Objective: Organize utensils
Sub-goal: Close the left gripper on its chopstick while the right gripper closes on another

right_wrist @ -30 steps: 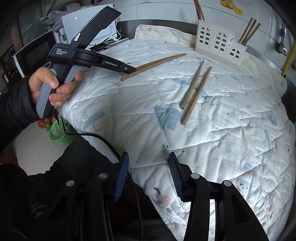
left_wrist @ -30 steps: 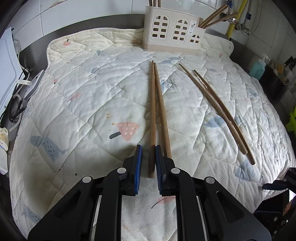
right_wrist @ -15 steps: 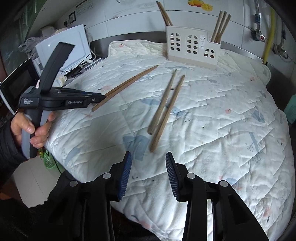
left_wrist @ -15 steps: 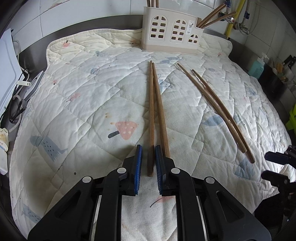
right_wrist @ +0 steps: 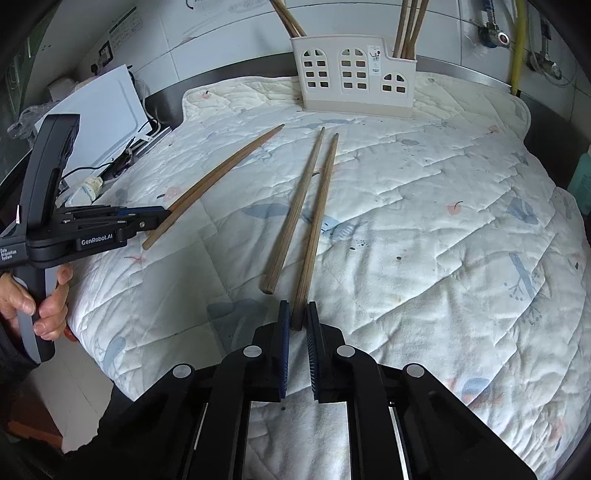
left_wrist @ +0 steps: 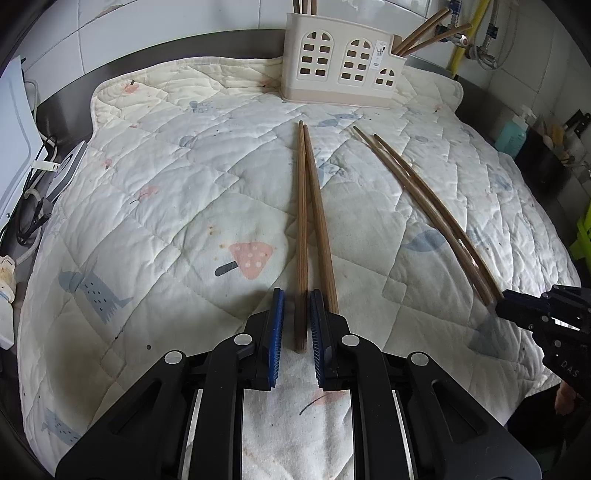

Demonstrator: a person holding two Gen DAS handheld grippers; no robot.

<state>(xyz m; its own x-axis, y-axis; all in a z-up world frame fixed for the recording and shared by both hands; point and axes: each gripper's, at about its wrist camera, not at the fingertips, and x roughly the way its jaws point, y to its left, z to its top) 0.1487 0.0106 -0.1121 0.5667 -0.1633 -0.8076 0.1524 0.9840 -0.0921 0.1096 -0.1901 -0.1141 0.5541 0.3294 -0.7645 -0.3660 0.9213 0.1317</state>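
Observation:
Two pairs of wooden chopsticks lie on a quilted mat point(left_wrist: 166, 184) before a cream utensil holder point(left_wrist: 340, 70). My left gripper point(left_wrist: 297, 317) is shut on the near end of the middle pair's left chopstick point(left_wrist: 302, 221); its partner point(left_wrist: 321, 229) lies alongside. In the right wrist view my right gripper point(right_wrist: 296, 317) has its jaws closing tight on the near end of a chopstick point(right_wrist: 317, 221), pads against it. The neighbouring stick point(right_wrist: 291, 221) lies free just left. The left gripper point(right_wrist: 162, 216) shows there at the other pair point(right_wrist: 221, 173).
Several chopsticks point(right_wrist: 406, 26) stand in the holder point(right_wrist: 354, 81). A white appliance point(right_wrist: 107, 110) and cables point(left_wrist: 33, 192) sit left of the mat. A teal bottle point(left_wrist: 511, 136) stands at the right. A person's hand point(right_wrist: 48, 306) grips the left tool.
My right gripper swung in from beyond the mat's edge to the right pair, and its wide jaws narrowed onto one chopstick's end. The left gripper and its chopstick stayed put.

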